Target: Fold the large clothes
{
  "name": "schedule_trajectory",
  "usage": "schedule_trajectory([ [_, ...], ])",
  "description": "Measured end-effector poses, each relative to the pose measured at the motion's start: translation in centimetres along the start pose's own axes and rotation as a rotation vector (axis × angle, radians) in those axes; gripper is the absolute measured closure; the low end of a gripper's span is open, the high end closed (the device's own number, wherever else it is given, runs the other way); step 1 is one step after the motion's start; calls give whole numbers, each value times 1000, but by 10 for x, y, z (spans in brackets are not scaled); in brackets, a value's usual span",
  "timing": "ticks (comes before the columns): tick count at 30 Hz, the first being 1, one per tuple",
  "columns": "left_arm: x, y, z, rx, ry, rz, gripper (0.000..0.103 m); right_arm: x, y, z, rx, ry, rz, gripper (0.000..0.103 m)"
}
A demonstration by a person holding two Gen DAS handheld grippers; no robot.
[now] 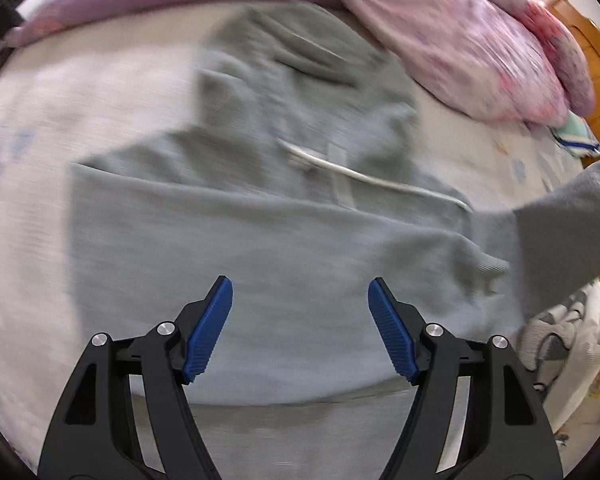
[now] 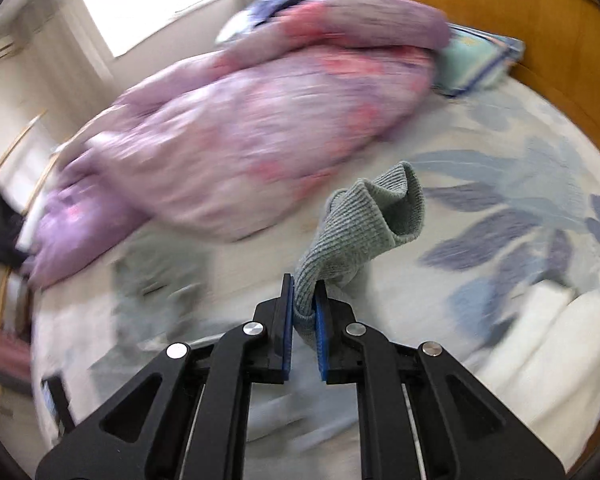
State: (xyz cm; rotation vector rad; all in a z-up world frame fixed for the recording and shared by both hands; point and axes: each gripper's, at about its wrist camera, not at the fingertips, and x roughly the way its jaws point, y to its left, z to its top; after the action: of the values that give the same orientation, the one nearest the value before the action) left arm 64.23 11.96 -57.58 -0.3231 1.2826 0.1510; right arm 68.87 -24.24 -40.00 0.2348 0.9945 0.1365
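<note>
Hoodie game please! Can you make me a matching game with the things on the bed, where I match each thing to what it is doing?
Things:
1. grey hoodie
2. sleeve cuff
3. left gripper
4. purple quilt

States:
A. open, holding nothing
B. spread out on the bed sheet
C. pinched in the right gripper
D. bunched up in a heap

Pairs: 1-B, 2-C, 3-A, 4-D
</note>
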Motion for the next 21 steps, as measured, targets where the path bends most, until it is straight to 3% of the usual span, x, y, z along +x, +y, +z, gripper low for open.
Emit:
schedule_trajectory([
  [4, -24, 59, 8, -64, -27, 42, 30, 13, 104, -46, -121, 59, 107, 94],
  [8, -48, 122, 0, -126, -41, 66, 30, 44, 200, -103, -206, 180, 190, 94],
  [11, -58, 155, -9, -147, -48, 76, 30, 76, 256, -149, -280, 253, 208, 94],
  [18, -57, 206, -34, -205, -25, 93, 30, 142, 326, -245, -396, 432, 186, 89],
  [21, -55, 214, -40, -234, -18, 84, 30, 157, 325, -262, -386, 521, 222, 76],
])
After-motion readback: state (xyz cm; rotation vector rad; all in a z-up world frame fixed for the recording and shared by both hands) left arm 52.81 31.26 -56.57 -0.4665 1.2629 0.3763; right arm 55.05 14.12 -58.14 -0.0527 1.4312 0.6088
